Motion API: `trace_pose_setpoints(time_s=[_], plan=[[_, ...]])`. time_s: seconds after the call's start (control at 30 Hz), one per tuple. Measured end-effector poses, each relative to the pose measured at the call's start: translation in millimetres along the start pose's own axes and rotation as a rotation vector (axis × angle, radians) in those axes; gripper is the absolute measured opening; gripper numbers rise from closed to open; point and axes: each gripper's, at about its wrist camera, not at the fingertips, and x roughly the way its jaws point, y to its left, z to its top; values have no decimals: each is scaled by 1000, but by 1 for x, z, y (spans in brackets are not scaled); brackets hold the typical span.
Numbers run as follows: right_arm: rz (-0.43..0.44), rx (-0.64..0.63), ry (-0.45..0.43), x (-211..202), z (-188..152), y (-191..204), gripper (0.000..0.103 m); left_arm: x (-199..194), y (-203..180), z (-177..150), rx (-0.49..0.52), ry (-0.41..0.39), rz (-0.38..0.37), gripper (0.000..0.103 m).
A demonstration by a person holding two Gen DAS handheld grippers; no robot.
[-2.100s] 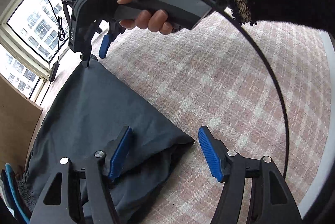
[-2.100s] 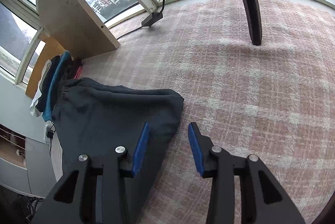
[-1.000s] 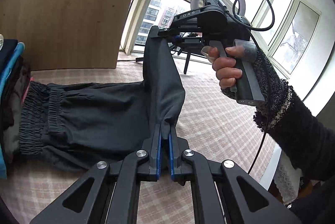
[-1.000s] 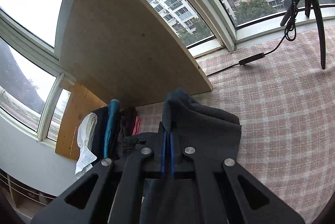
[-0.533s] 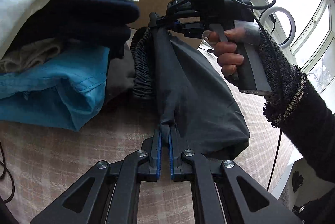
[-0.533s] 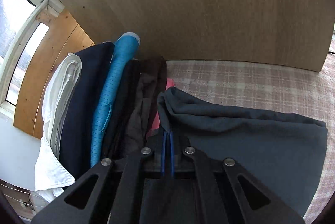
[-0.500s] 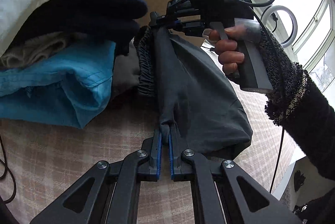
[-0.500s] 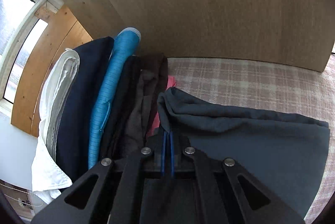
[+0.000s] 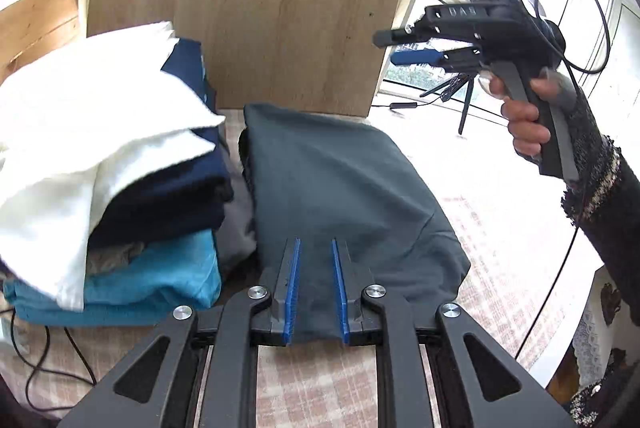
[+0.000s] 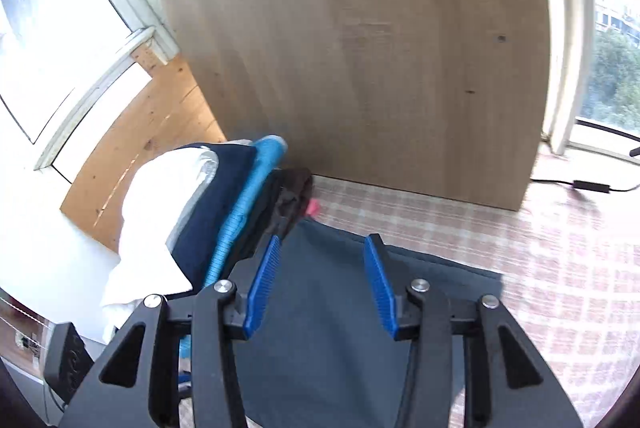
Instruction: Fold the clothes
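The dark grey garment [image 9: 344, 180] lies folded flat on the pink plaid cloth [image 9: 496, 196] that covers the surface, its far edge close to the foot of an upright wooden board [image 9: 256, 12]. Just to its left stands a stack of folded clothes [image 9: 104, 164]: a white piece on top, navy under it, a bright blue one at the bottom, with the grey garment's left edge touching the base of the stack. The left hand-held gripper [image 9: 315, 248] hangs over the near end of the garment, its blue pads a little apart and opening; the fabric lies below them and is not pinched. The right hand-held gripper [image 10: 322, 270] is spread wider and also opening, poised above the far left corner of the same garment [image 10: 328, 332] beside the stack [image 10: 224, 212], with nothing between its pads. In the left wrist view the right hand-held gripper [image 9: 404, 48] shows raised at the far right, clear of the cloth, with the person's right hand [image 9: 524, 116] in a dark knitted sleeve on the handle. A black cable [image 9: 48, 360] trails at the near left.
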Motion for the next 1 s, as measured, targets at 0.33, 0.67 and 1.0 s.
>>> trace_pose_setpoints(time_s=[0.33, 0.67, 1.0], plan=[[-69, -1, 142, 39, -66, -70, 42, 109, 5, 40, 71, 140, 164, 17], [-54, -72, 171, 58, -65, -100, 44, 69, -27, 41, 73, 99, 257, 20], [58, 71, 189, 77, -56, -162, 45, 81, -89, 23, 70, 130, 192, 26]])
